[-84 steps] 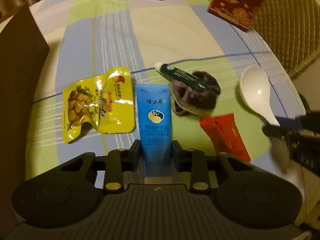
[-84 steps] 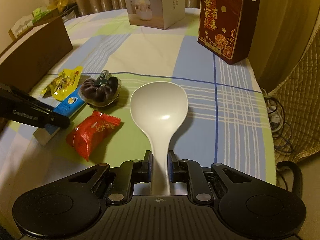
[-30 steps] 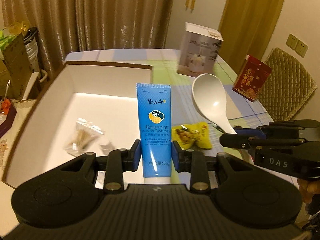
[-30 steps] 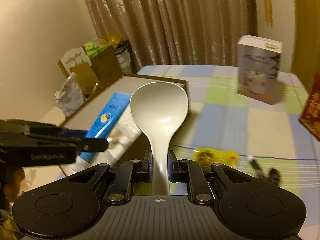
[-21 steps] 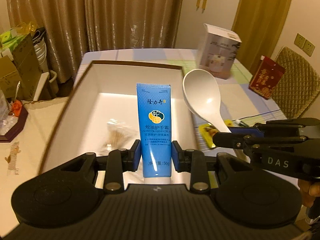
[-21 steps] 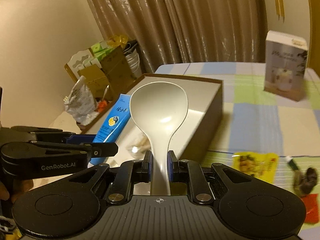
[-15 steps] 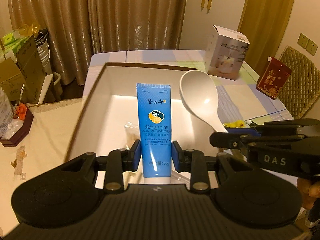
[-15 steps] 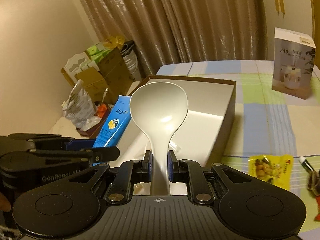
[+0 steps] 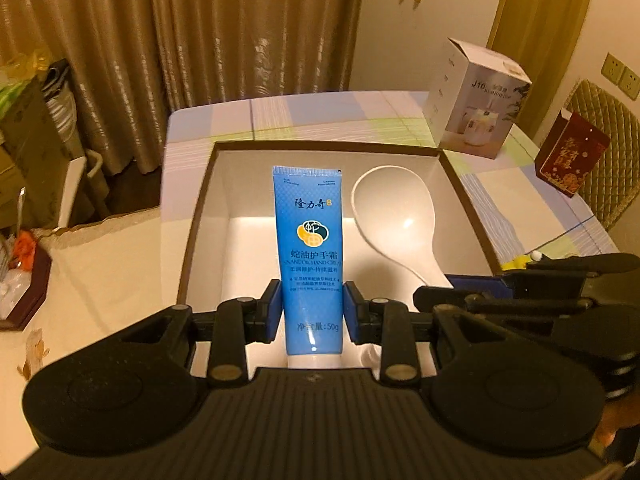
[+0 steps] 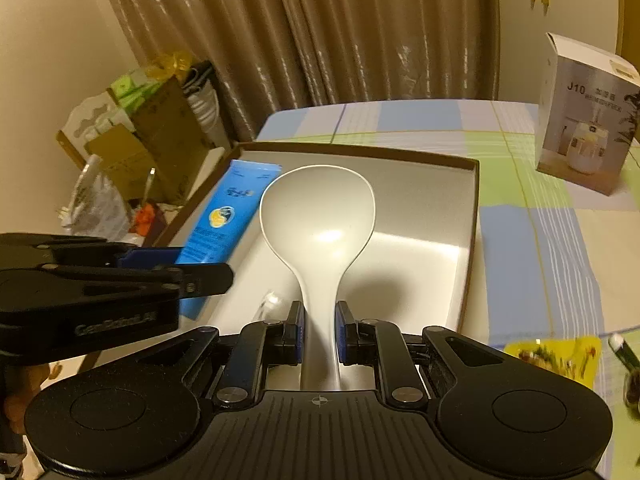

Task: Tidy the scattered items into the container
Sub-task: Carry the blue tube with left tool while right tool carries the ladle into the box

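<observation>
Flanking box (image 9: 472, 208): carton (image 9: 476, 112), red packet (image 9: 568, 156)

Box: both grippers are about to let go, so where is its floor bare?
Bare: the box floor ahead of the spoon, toward the far and right walls. Crowded: the near edge, where a clear packet lies beside the tube.

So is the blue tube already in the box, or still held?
Still held: the left gripper clamps the blue tube above the open box.

yellow snack packet (image 10: 554, 354) blurred, dark tube (image 10: 624, 350) cut off at right edge
</observation>
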The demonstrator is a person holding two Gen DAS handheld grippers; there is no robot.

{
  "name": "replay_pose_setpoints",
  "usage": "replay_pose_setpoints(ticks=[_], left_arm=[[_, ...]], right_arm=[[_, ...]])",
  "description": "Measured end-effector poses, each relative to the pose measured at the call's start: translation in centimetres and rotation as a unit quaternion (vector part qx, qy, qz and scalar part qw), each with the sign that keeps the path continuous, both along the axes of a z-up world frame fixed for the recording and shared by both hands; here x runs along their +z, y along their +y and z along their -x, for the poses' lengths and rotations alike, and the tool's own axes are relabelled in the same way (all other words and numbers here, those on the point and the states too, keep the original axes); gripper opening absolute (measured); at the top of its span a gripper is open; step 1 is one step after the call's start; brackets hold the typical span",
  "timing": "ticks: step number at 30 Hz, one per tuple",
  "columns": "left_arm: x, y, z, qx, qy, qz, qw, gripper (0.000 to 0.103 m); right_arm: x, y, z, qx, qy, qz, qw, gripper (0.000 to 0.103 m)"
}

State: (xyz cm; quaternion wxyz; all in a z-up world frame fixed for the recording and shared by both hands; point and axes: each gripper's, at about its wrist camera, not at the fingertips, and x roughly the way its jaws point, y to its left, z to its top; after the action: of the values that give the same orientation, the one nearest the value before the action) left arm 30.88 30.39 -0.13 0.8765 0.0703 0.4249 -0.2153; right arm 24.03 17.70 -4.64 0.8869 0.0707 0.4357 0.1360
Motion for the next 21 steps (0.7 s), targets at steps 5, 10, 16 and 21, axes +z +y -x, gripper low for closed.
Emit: replay_pose_setpoints(ticks=[5, 10, 16, 21], left_arm=[[-2.4, -1.3, -4.5, -0.017, 0.036, -0.014, 0.9991, 0.027], [-4.9, -2.4, -7.4, -0.025, 0.060, -0.046, 0.9968, 0.027], [-7.4, -3.1, -9.3, -0.027, 0.081, -0.067, 0.9941, 0.027], [-8.6, -3.2, -10.0, -0.023, 0.097, -0.065, 0.9929, 0.027]], right_arm=[[-1.3, 0.4, -3.3, 0.009, 0.016, 0.033, 0.999, 0.018], [-3.1, 0.9, -6.0, 0.013, 0.035, 0.074, 0.997, 0.018], [-5.0, 1.5, -6.9, 0.022, 0.049, 0.107, 0.993, 0.018], [-5.8, 1.8, -7.3, 0.028, 0.057, 0.114, 0.991, 0.018]])
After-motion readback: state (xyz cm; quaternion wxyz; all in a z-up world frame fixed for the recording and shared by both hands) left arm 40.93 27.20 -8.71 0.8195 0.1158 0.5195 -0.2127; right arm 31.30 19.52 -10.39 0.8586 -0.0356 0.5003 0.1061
